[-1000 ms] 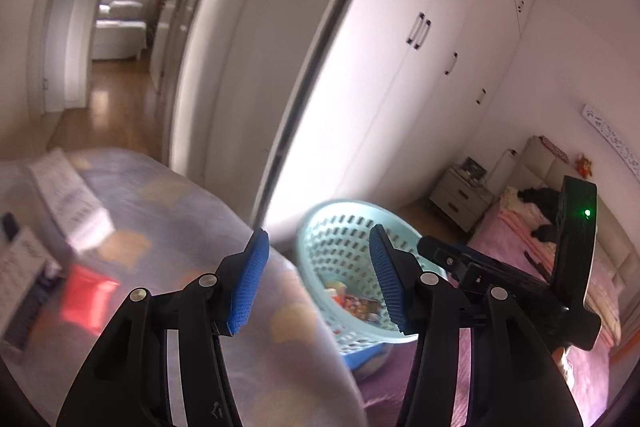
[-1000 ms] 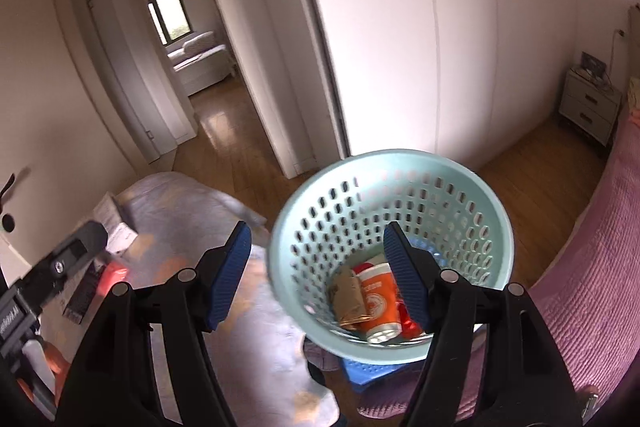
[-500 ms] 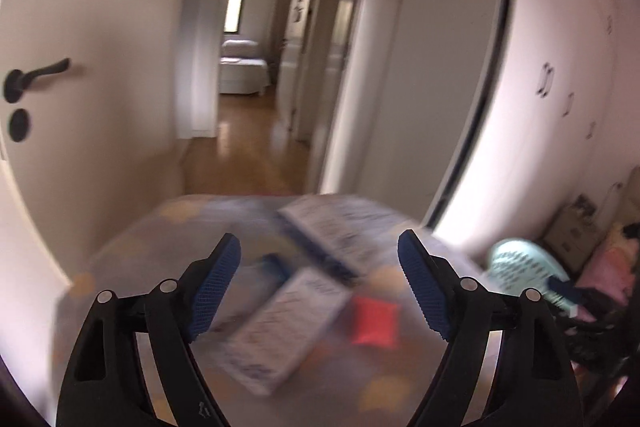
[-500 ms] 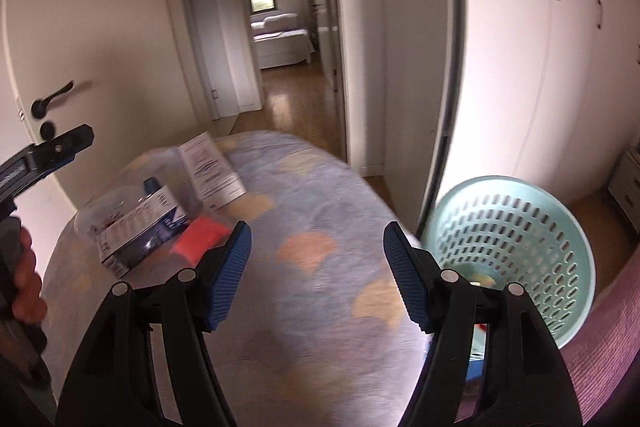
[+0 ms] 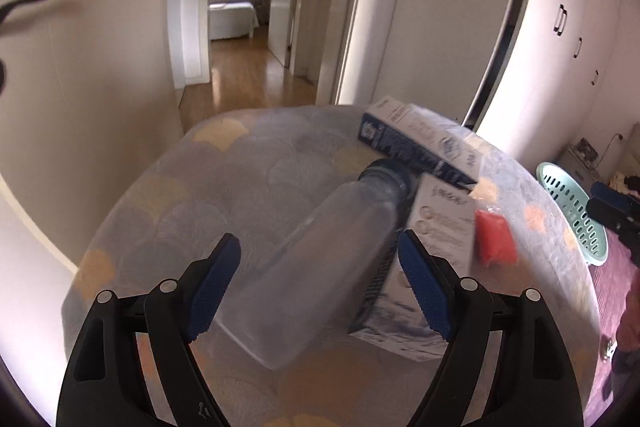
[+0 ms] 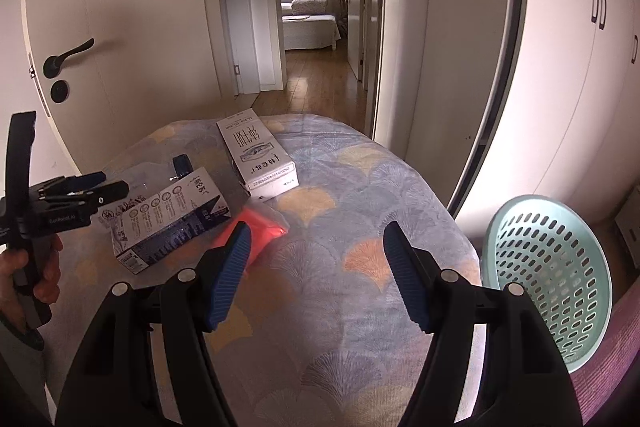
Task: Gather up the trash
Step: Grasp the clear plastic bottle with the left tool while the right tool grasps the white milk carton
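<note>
Straight ahead of the left gripper, a clear plastic bottle lies on its side on the patterned tabletop, its base between the wide-apart blue pads and its dark cap pointing away; neither pad presses on it. Hard against the bottle's right flank sits a blue-and-white carton, crowding the right pad. Beyond the cap, a second long carton lies crosswise. Off to the right of that pad, a red packet rests beside the near carton. Over on the other side, the right gripper hovers with jaws apart and nothing between them, bare tabletop ahead; the red packet sits just past its left pad. Far right of it, off the tabletop's edge, stands the mint-green basket. Behind everything, a white door with a black handle.
</note>
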`<state>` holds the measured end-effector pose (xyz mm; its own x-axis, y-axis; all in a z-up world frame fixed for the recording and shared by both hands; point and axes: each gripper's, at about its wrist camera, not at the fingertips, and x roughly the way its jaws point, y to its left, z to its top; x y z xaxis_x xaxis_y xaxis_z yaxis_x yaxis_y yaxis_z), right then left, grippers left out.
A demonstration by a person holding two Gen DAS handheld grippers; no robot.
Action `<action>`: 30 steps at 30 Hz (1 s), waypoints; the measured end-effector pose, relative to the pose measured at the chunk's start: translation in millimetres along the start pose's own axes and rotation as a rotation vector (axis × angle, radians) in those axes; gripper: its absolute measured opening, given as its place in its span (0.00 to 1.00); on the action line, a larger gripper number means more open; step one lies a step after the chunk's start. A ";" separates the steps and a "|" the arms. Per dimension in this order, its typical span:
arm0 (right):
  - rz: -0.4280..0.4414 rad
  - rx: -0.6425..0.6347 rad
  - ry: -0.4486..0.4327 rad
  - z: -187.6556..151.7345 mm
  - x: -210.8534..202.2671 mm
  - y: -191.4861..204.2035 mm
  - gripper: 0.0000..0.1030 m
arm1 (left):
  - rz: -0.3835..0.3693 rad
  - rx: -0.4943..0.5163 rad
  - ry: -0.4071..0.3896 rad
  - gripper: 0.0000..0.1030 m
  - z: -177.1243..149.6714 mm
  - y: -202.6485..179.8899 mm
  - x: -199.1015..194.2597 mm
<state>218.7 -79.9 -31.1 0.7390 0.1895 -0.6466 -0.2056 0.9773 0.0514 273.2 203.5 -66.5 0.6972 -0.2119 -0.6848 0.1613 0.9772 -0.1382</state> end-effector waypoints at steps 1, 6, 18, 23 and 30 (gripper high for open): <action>0.014 -0.006 -0.002 3.7 3.2 1.9 0.63 | -0.002 -0.004 0.016 0.75 0.2 3.5 3.5; 0.099 -0.037 0.007 25.8 28.2 10.9 0.63 | -0.027 -0.004 0.084 0.69 -11.0 3.5 14.9; 0.154 -0.153 0.098 59.2 113.7 47.3 0.65 | -0.096 -0.109 0.045 0.47 -21.5 1.5 23.7; 0.184 -0.129 0.131 64.5 141.3 46.6 0.65 | -0.061 -0.131 0.006 0.46 -28.1 0.7 18.2; 0.188 -0.114 0.180 66.6 168.9 46.0 0.65 | -0.022 -0.156 -0.028 0.46 -27.4 6.0 12.1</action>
<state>376.7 3.4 -87.2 0.5569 0.3365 -0.7593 -0.4065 0.9077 0.1042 263.4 207.1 -95.3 0.7140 -0.2316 -0.6607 0.0678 0.9621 -0.2640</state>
